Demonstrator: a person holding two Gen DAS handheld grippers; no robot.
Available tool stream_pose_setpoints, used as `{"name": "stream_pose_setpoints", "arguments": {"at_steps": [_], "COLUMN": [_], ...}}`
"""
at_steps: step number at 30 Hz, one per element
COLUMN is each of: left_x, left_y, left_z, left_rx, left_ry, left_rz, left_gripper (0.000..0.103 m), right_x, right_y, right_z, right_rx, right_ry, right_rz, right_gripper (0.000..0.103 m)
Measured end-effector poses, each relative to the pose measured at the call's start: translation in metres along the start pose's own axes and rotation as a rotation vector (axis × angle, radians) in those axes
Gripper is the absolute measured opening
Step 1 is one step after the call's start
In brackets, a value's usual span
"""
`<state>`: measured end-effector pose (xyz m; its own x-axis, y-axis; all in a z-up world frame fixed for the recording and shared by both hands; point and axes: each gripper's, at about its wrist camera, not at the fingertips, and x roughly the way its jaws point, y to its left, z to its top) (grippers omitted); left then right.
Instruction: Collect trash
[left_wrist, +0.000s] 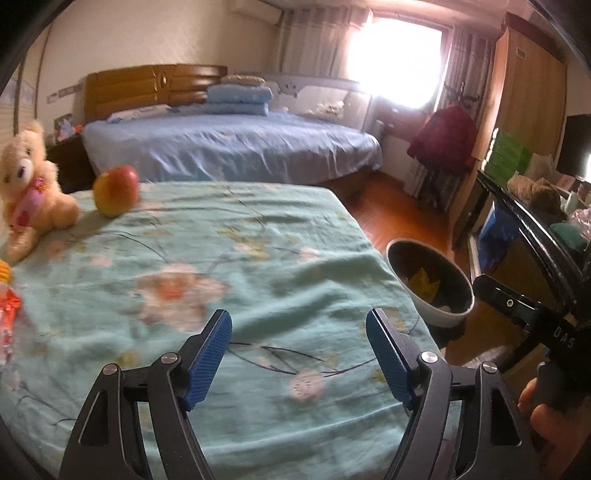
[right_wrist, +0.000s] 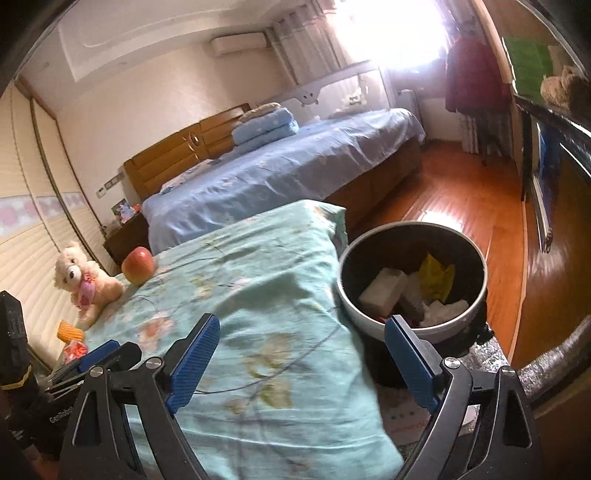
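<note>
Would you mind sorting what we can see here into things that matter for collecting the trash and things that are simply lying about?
Part of the job:
- trash bin, beside the cloth-covered surface
- yellow wrapper and white scraps inside it
- red-and-white wrapper, possibly trash
- left gripper, right gripper, both open and empty

Just lying about:
- teddy bear
- apple

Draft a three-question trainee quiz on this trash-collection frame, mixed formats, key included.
1. True or false: the right gripper is clamped on a piece of trash.
2. Where does the bin stand relative to the floral cloth? A) on top of it B) beside its right edge C) under it
3. Fill in: next to the teddy bear lies an ____.

Key: 1 false, its jaws stand open and empty, as do those of the left gripper. 2 B. 3 apple.
</note>
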<state>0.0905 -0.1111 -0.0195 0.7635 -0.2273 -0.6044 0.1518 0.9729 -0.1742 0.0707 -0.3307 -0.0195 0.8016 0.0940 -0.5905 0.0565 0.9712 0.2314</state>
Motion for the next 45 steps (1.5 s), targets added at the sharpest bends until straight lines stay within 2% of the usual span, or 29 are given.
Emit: {"name": "stream_pose_setpoints", "arguments": {"at_steps": [6, 9, 11, 13, 19, 23, 34, 45], "left_x": [-0.038, -0.057, -0.070, -0.076, -0.075, -0.072, -0.076, -0.077], "left_y": [0.008, 0.008, 0.008, 0.008, 0.014, 0.011, 0.007, 0.011], "left_z": [0.001, -0.002, -0.009, -0.019, -0.038, -0.039, -0.047, -0.051], "left_rx": [0.004, 0.008, 0.019, 0.026, 0.001, 0.016, 0.060, 0.055], "left_ry": [-0.093, -0.156, -0.231, -0.279, -0.261, -0.261, -0.290, -0.298], "left_rz": [0.045, 0.074, 0.141, 0.204, 0.214, 0.232, 0.276, 0.272], "left_gripper": [0.079, 0.085, 0.102, 0.102, 0.102, 0.102, 0.102, 0.103], "right_x": [-0.017, -0.031, -0.039, -0.044, -0.039, -0.037, -0.029, -0.025], "right_y": [0.025, 0.039, 0.045, 0.050, 0.054, 0.058, 0.059, 0.063], "right_z": [0.007, 0.012, 0.012, 0.009, -0.009, -0.019, -0.029, -0.036], "right_rx": [-0.052, -0.095, -0.119, -0.141, -0.164, -0.207, -0.210, -0.222], "right_ry": [-0.056, -0.111, -0.154, -0.193, -0.245, -0.267, -0.237, -0.216], "right_rz": [0.016, 0.006, -0.009, -0.030, -0.060, -0.075, -0.053, -0.035], "right_gripper": [0.096, 0.102, 0.103, 0.103, 0.103, 0.103, 0.103, 0.103]}}
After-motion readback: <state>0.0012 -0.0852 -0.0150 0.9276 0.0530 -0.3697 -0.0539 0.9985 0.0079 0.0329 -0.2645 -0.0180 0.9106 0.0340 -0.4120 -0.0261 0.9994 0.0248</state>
